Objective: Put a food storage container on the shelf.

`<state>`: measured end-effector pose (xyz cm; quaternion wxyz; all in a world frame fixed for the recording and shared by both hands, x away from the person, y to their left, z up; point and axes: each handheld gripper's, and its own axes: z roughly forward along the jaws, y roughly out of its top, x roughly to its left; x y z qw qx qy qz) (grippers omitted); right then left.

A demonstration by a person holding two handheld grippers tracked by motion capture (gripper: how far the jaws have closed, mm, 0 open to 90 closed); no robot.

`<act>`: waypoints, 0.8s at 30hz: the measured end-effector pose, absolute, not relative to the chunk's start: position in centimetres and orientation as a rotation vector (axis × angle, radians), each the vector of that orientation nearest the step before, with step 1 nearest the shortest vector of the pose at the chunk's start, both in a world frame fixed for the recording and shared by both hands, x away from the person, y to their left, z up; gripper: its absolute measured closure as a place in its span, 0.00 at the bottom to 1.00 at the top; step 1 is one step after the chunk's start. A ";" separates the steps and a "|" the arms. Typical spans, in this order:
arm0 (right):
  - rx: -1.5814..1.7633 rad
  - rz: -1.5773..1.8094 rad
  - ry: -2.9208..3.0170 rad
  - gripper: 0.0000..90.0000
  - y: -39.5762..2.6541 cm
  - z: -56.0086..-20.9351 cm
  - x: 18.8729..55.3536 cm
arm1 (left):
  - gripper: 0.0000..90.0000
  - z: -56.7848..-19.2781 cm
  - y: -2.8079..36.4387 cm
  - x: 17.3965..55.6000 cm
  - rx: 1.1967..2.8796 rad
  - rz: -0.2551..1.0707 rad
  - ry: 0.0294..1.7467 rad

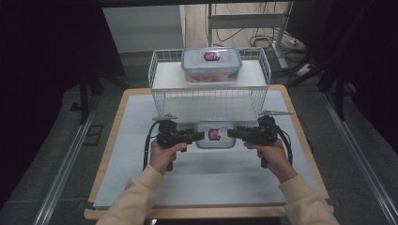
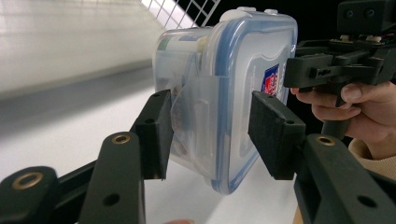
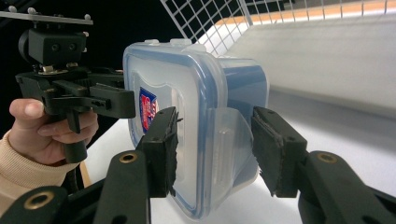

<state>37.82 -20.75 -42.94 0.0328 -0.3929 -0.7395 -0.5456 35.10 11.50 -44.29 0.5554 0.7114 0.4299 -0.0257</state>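
One lidded container (image 1: 211, 65) already sits on the wire rack's (image 1: 161, 91) top shelf at the far side, while the second container (image 1: 214, 134), gripped at its ends by the left gripper (image 1: 196, 136) and right gripper (image 1: 233, 133), hangs just above the table (image 1: 117, 159), yet to be placed.

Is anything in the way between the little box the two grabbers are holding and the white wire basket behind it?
Nothing loose lies between them. The small container hangs between the left gripper and right gripper, just in front of the wire basket. The basket's front wall stands between it and the shelf inside, where a bigger container already sits.
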 end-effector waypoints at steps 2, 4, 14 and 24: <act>-1.203 -1.688 -2.282 0.58 -20.7 -42.3 38.0 | 0.56 -43.8 11.5 35.3 1.676 -0.055 1.013; -1.201 -1.699 -2.285 0.58 -20.6 -41.8 38.3 | 0.56 -43.3 11.6 35.5 1.668 -0.047 1.005; -1.177 -1.750 -2.294 0.58 -20.4 -39.1 39.2 | 0.56 -40.1 11.9 36.6 1.680 0.007 0.969; -1.146 -1.790 -2.321 0.58 -20.2 -36.2 40.2 | 0.56 -37.5 12.0 37.5 1.667 0.037 0.941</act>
